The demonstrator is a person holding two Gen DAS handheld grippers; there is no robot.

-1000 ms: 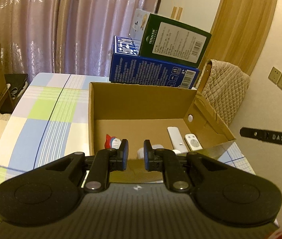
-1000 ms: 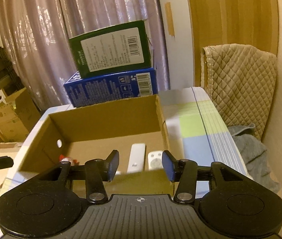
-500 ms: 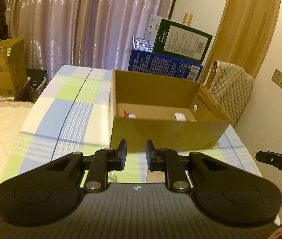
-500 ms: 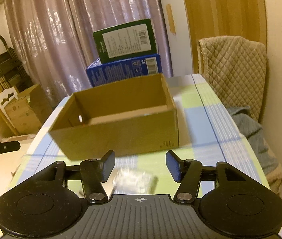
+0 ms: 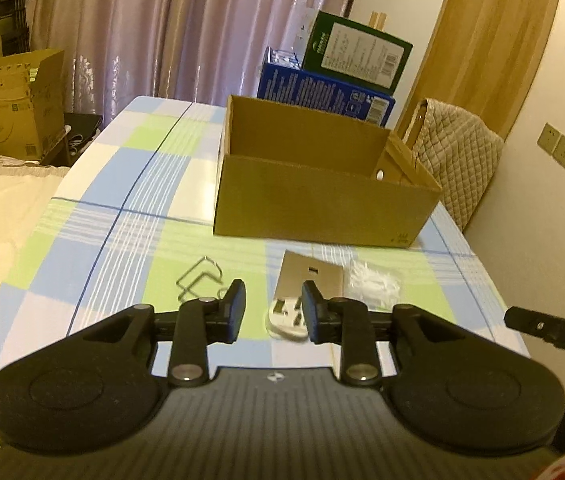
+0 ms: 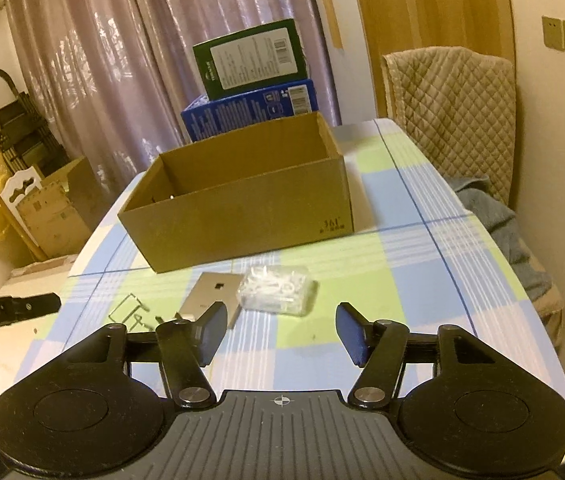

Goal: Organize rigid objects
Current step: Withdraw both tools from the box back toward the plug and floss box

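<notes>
An open cardboard box (image 5: 322, 204) stands on the checked table (image 5: 130, 216); it also shows in the right wrist view (image 6: 242, 216). In front of it lie a wire clip (image 5: 198, 280), a flat metal plate (image 5: 309, 280), a white plug (image 5: 286, 316) and a clear bag of white bits (image 5: 372, 285). My left gripper (image 5: 273, 312) is open and empty, just above the plug. My right gripper (image 6: 282, 330) is open and empty, short of the bag (image 6: 276, 290) and the plate (image 6: 212, 294). The box's contents are hidden.
A green box (image 5: 352, 56) sits on a blue box (image 5: 322, 94) behind the cardboard box. A quilted chair back (image 5: 458, 160) stands at the table's right. Cardboard cartons (image 5: 10, 104) stand left on the floor. A grey cloth (image 6: 514, 236) lies right of the table.
Both grippers have pulled back from over the box to the table's near side. The left jaws have opened wider. The loose items in front of the box have come into view.
</notes>
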